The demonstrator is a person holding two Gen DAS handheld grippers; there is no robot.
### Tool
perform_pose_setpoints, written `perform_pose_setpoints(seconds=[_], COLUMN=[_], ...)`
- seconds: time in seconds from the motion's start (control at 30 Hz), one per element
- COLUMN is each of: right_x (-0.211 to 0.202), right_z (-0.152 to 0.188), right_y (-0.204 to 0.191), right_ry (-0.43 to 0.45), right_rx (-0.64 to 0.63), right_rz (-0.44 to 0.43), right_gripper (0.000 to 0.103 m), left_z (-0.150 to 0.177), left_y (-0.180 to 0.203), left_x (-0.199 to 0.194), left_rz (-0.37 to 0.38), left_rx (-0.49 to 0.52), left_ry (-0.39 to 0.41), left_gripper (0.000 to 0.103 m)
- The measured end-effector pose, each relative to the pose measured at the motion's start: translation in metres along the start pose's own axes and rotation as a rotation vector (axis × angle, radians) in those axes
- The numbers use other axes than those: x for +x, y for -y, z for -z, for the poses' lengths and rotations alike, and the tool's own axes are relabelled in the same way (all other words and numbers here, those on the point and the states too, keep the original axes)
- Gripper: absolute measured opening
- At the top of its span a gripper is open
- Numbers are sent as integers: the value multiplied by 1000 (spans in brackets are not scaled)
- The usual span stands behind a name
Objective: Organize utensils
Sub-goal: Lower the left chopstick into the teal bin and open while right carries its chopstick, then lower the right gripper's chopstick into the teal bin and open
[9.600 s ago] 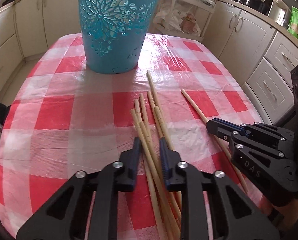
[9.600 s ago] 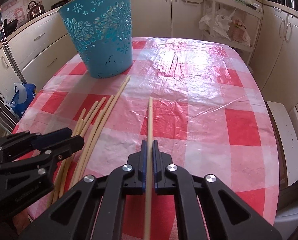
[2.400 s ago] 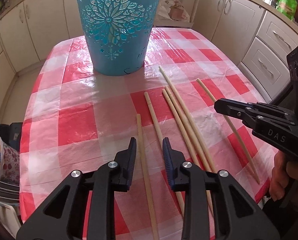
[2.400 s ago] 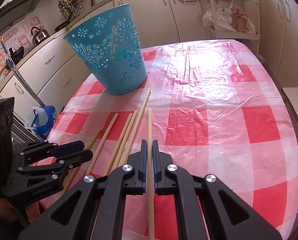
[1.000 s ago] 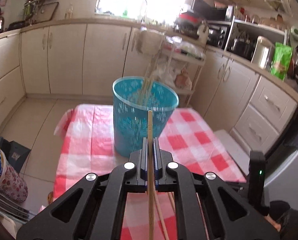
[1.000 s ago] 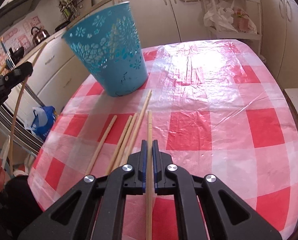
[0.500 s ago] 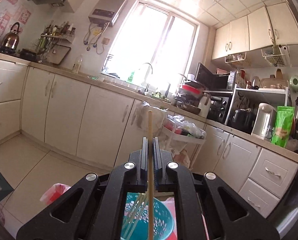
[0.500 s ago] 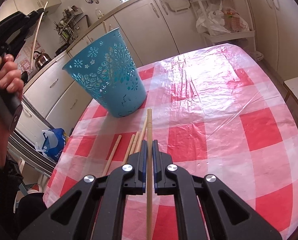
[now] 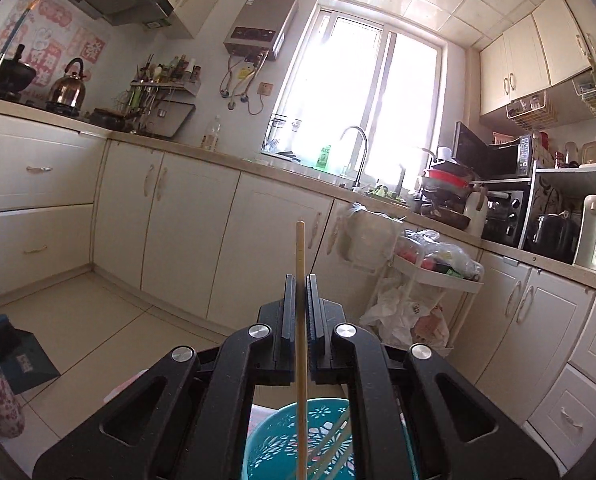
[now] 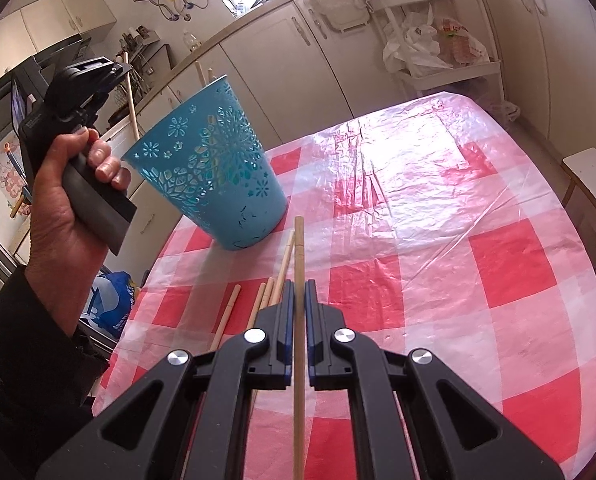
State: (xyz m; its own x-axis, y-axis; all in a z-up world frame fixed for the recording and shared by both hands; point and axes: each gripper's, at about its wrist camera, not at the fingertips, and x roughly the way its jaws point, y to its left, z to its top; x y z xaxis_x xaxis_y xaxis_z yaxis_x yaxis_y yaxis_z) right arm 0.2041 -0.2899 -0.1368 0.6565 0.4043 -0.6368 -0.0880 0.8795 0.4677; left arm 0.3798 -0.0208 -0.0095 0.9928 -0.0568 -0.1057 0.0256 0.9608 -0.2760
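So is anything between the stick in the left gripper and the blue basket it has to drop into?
Nothing visible. The left gripper holds its stick upright over the blue basket, whose open mouth sits directly below. Only sticks already inside lean toward the far side.

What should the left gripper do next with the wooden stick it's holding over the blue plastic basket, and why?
Probably lower it a little and open. The left gripper is shut on a long wooden stick held upright, its lower end already over the mouth of the perforated blue plastic basket, where other sticks stand.
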Motion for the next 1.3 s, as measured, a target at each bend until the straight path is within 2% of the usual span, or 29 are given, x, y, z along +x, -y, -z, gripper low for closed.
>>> perform_pose_setpoints(seconds=[0.13, 0.4, 0.7, 0.93, 1.03, 1.13, 1.3], right_x=[0, -2, -10, -29, -40, -53, -59], right_z=[0, -1, -2, -11, -24, -47, -87], right_y=[0, 1, 0, -7, -14, -28, -58], right_ry=[3, 6, 35, 120, 163, 230, 301], right_rx=[2, 6, 5, 12, 38, 48, 11], right_rz=[1, 1, -12, -83, -130, -178, -202], right_gripper=[6, 6, 6, 6, 6, 6, 6], left_z=[6, 29, 39, 32, 41, 59, 74], left_y=[4, -7, -12, -34, -46, -54, -70], left_x=[0, 3, -10, -61, -89, -108, -109], left_rz=[-11, -27, -6, 0, 8, 14, 35], left_rx=[31, 45, 94, 100, 118, 160, 99], left_ry=[-16, -119, -203, -220, -227, -234, -281], left_gripper=[5, 5, 6, 29, 35, 36, 36])
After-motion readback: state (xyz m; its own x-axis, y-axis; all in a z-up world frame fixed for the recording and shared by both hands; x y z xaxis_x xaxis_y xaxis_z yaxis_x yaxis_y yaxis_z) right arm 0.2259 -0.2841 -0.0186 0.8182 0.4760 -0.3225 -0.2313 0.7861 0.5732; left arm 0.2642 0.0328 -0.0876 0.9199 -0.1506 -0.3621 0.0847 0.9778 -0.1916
